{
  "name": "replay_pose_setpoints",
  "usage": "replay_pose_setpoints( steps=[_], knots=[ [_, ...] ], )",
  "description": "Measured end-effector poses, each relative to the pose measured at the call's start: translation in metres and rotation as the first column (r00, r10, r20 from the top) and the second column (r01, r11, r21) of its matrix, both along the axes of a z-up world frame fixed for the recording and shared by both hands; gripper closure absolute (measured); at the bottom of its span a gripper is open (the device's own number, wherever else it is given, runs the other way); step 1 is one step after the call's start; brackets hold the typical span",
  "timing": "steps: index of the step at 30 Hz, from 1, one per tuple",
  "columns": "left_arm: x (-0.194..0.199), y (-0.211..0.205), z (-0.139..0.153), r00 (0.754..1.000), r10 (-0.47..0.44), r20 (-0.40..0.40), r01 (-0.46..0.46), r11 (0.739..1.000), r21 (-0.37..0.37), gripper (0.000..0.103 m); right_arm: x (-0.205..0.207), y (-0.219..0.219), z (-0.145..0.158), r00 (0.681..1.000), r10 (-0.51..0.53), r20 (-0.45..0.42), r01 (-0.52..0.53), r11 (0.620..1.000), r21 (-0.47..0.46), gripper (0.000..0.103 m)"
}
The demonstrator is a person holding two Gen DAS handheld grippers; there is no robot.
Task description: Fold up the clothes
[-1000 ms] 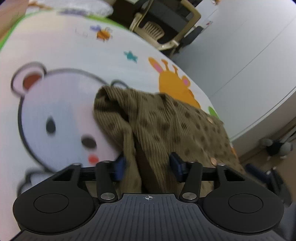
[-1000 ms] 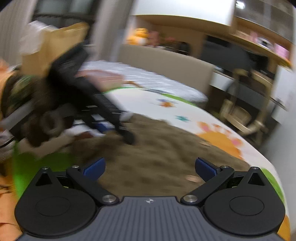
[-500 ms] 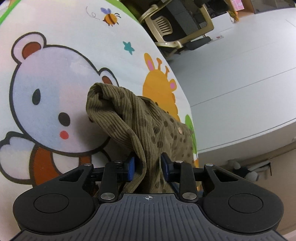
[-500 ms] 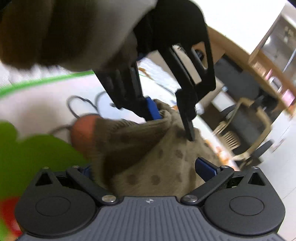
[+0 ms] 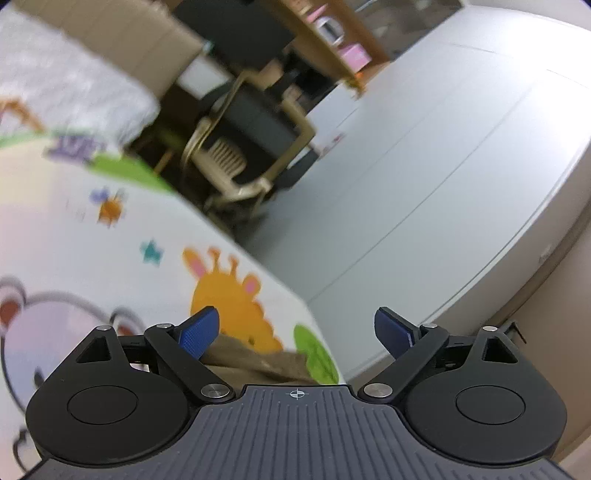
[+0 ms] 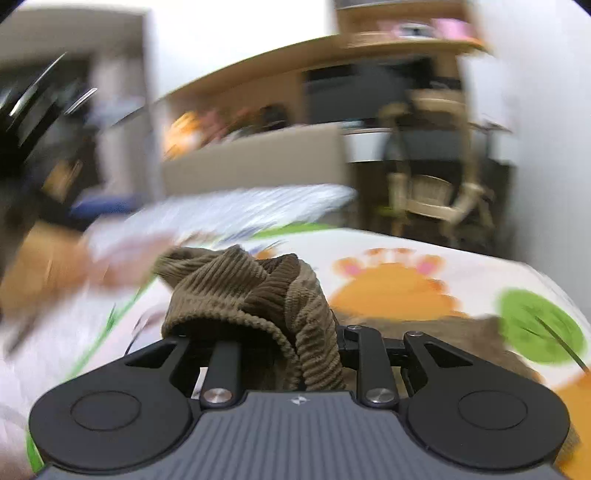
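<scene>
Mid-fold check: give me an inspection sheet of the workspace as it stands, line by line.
Surface: white play mat with cartoon animal prints, flat.
Job's things: olive-brown ribbed corduroy garment with dark dots, bunched and lifted at one end, the rest lying on the mat.
Clutter: nothing seen on the mat besides the garment.
Grippers: left hand-held gripper open after just opening, nothing between its blue pads, garment below it; right hand-held gripper has just closed on a fold of the garment.
Cables: nothing seen.
Surroundings: beige plastic chair, wooden shelving, white bedding; right view blurred.
</scene>
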State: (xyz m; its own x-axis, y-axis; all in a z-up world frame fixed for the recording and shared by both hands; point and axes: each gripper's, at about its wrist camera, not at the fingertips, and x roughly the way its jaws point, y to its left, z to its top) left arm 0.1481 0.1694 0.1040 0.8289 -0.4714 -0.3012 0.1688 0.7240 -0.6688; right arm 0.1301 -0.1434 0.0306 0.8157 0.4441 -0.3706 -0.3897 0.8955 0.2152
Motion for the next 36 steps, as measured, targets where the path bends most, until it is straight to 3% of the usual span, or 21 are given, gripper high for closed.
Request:
replay_pose_setpoints(
  steps=[2, 4, 7, 9, 14, 17, 20, 24, 29, 33, 36],
  knots=[
    [0.006, -0.011, 0.003, 1.0, -0.002, 0.01, 0.001, 1.0, 0.027, 0.006, 0.015, -0.038, -0.009, 0.992, -0.116, -0.046, 0.118, 0.992, 0.037, 0.078],
    [0.018, -0.026, -0.005, 0.999, -0.021, -0.034, 0.023, 0.998, 0.059, 0.006, 0.03, -0.071, -0.024, 0.968, -0.227, -0.109, 0.231, 0.973, 0.023, 0.073],
    [0.04, -0.053, -0.031, 0.989, -0.061, -0.138, 0.075, 0.992, 0.1, 0.006, 0.049, -0.105, -0.052, 0.924, -0.342, -0.171, 0.332, 0.939, -0.087, 0.062],
    [0.055, -0.07, -0.049, 0.976, -0.086, -0.201, 0.112, 0.987, 0.118, 0.006, 0.059, -0.119, -0.068, 0.904, -0.382, -0.193, 0.354, 0.92, -0.166, 0.061],
    [0.083, -0.095, -0.088, 0.943, -0.12, -0.31, 0.17, 0.976, 0.139, 0.006, 0.067, -0.109, -0.08, 0.926, -0.325, -0.193, 0.28, 0.932, -0.229, 0.06],
    [0.086, -0.086, -0.1, 0.94, -0.108, -0.324, 0.161, 0.977, 0.141, 0.006, 0.067, -0.082, -0.079, 0.939, -0.281, -0.2, 0.234, 0.945, -0.23, 0.067],
    [0.087, -0.067, -0.103, 0.947, -0.064, -0.314, 0.116, 0.982, 0.147, 0.006, 0.066, -0.046, -0.076, 0.945, -0.231, -0.231, 0.189, 0.964, -0.189, 0.071],
    [0.081, -0.029, -0.096, 0.961, 0.019, -0.277, 0.027, 0.987, 0.161, 0.006, 0.07, 0.015, -0.075, 0.948, -0.066, -0.312, 0.044, 0.996, -0.077, 0.071],
    [0.065, 0.015, -0.078, 0.97, 0.126, -0.207, -0.086, 0.977, 0.193, 0.006, 0.056, 0.089, -0.07, 0.942, 0.084, -0.325, -0.106, 0.993, -0.051, 0.071],
    [0.051, 0.029, -0.07, 0.977, 0.145, -0.159, -0.11, 0.971, 0.21, 0.006, 0.043, 0.107, -0.067, 0.948, 0.118, -0.297, -0.146, 0.986, -0.075, 0.07],
    [0.053, 0.026, -0.08, 0.976, 0.132, -0.175, -0.092, 0.971, 0.22, 0.006, 0.04, 0.095, -0.062, 0.949, 0.118, -0.293, -0.145, 0.987, -0.071, 0.067]
  ],
)
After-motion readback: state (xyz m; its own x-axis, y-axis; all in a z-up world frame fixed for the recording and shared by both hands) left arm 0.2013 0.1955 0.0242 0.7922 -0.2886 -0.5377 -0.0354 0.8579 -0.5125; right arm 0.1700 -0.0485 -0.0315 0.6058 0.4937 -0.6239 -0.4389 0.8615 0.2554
